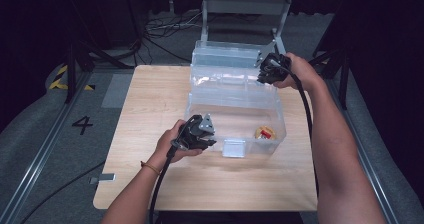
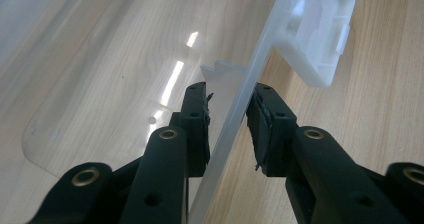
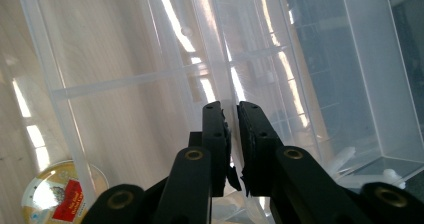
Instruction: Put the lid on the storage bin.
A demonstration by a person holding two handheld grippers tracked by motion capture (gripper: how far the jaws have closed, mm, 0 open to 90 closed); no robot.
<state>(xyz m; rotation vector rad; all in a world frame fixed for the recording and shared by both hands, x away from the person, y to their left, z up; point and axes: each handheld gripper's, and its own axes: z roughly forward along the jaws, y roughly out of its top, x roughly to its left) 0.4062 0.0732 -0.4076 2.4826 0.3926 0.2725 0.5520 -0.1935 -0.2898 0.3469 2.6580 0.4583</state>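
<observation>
Front wall of clear box (image 1: 235, 115) straddled by left tool (image 2: 230, 114), jaws apart, not clamped. Raised lid (image 1: 227, 54) pinched by right tool (image 3: 233, 115), likely for steadying. Box near bench (image 1: 150, 99) far edge; small tin (image 1: 265, 133) at its front right corner.

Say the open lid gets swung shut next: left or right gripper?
Probably right. The right gripper is clamped on the lid near the hinge at the far side, while the left gripper straddles the box's front wall, steadying it.

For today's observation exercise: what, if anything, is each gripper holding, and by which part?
Left gripper straddles the clear box's front rim beside the latch. Right gripper pinches the edge of the open lid.
</observation>
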